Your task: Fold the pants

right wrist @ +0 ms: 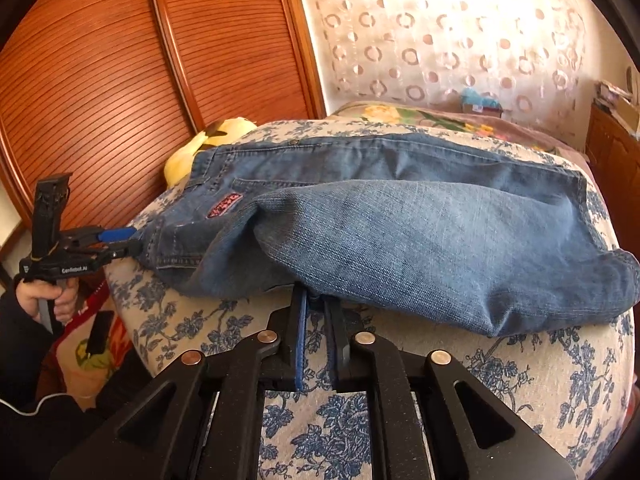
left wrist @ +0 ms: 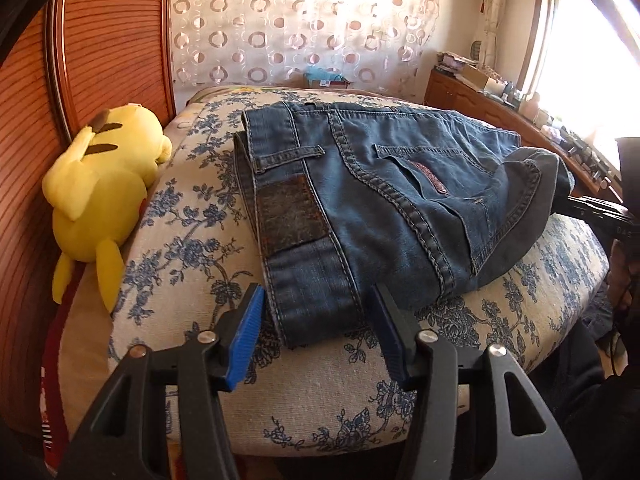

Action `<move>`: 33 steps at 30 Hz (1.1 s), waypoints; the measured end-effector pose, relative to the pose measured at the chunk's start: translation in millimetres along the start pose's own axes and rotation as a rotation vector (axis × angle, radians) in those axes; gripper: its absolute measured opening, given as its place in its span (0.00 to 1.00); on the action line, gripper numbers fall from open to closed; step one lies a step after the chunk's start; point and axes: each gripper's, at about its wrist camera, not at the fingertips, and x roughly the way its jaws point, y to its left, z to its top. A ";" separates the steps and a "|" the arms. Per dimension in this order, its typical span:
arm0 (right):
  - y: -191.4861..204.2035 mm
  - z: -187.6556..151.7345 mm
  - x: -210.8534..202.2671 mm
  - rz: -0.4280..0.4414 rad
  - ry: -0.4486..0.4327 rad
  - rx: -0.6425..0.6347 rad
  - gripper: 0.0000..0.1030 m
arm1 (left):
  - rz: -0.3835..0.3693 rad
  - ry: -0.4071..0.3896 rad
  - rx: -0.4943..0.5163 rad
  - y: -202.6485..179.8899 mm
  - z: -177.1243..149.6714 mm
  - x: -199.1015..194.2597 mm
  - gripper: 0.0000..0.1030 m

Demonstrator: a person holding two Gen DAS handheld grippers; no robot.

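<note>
On the bed (left wrist: 328, 412) the pants (left wrist: 384, 204) lie folded. Left gripper (left wrist: 316, 332) stands half open around the waistband corner, not pressing. Right gripper (right wrist: 316, 312), nearly closed, holds nothing at the leg's edge. Best to pinch all layers before lifting.

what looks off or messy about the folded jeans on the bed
The jeans are folded unevenly: the top layer bulges and slants across the lower one, and its rumpled end overshoots toward the bed edge. No damage shows.
</note>
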 end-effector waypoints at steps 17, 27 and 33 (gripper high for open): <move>11.3 53.1 -66.9 -0.034 -0.135 -0.105 0.02 | 0.018 -0.272 0.083 -22.0 91.2 -81.9 0.06; 19.8 117.8 -168.4 -0.041 -0.355 -0.132 0.02 | 0.026 -0.438 0.127 -35.2 168.4 -141.3 0.06; 18.0 138.7 -184.7 -0.060 -0.399 -0.148 0.01 | 0.024 -0.433 0.140 -35.7 187.5 -133.8 0.05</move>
